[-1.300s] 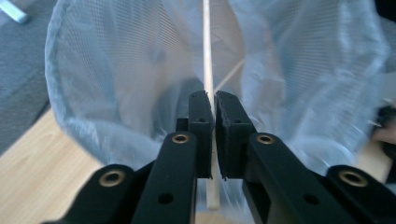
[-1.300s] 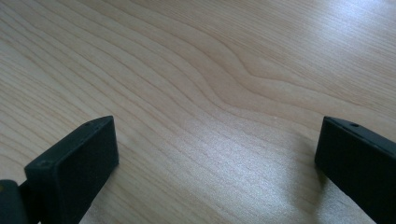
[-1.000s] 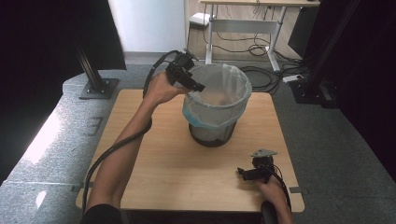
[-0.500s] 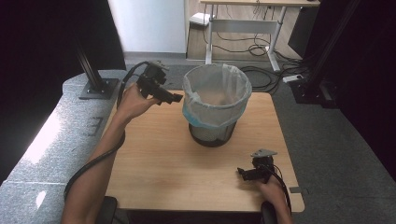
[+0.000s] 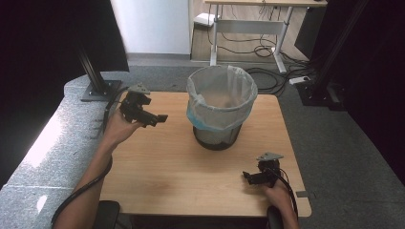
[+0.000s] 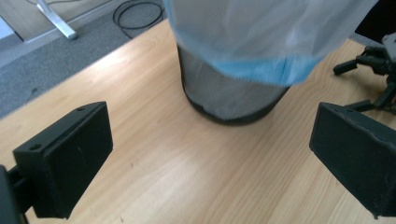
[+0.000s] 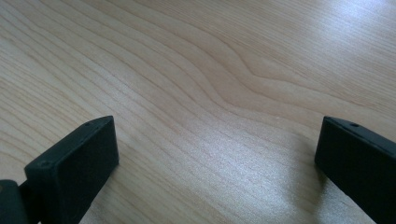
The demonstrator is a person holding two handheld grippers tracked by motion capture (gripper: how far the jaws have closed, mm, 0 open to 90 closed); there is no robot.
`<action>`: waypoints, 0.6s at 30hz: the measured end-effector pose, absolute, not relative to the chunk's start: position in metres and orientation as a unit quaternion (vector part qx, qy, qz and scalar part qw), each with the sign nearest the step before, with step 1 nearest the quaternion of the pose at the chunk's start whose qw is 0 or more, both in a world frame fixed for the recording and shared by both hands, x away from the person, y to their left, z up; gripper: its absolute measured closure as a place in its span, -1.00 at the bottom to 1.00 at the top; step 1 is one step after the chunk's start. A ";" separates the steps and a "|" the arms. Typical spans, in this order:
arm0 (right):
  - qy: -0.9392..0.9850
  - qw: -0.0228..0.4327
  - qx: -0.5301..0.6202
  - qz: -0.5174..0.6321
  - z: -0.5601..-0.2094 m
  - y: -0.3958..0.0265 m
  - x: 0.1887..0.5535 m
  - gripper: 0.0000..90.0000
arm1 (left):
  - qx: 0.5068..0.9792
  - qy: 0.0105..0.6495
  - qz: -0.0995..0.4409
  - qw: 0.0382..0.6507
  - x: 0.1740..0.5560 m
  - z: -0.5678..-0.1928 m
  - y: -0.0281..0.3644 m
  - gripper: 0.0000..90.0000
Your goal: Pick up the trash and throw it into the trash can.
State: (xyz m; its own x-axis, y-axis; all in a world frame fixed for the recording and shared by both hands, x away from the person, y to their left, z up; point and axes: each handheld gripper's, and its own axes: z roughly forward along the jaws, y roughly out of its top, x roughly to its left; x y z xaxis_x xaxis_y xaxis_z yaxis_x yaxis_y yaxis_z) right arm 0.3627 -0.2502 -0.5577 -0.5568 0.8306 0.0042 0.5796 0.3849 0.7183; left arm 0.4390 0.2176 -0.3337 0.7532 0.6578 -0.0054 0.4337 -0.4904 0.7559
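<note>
A black mesh waste bin (image 5: 220,107) lined with a pale, blue-edged plastic bag stands at the back middle of the wooden table (image 5: 162,176). My left gripper (image 5: 160,118) hovers to the left of the bin and points toward it. Its jaws have just been opening and stand wide apart with nothing between them. In the left gripper view (image 6: 205,154) the bin (image 6: 233,93) rises just ahead, apart from the jaws. My right gripper (image 5: 248,177) rests low at the front right of the table, open and empty, with bare wood between its jaws (image 7: 215,158).
A grey stone ledge (image 5: 43,143) runs along the table's left side and carries a black stand base (image 5: 98,90). Behind the table is carpet with cables (image 5: 267,71) and a desk frame. The right gripper (image 6: 373,65) appears at the far right of the left gripper view.
My left hand has drawn away from the bin's rim, moving left and down to the table's left side. The right hand has kept still.
</note>
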 end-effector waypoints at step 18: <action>0.811 0.183 0.436 0.345 -0.558 -0.250 0.362 -1.00 | 0.839 0.348 0.140 0.393 0.408 -0.444 0.239 -1.00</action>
State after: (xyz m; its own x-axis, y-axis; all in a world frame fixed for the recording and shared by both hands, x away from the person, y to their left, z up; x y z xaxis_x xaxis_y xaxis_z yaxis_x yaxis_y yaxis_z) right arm 0.3622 -0.2498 -0.5579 -0.5528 0.8333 0.0048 0.5806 0.3811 0.7195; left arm 0.4080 0.2385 -0.4436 0.7181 0.6949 -0.0388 0.4743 -0.4478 0.7580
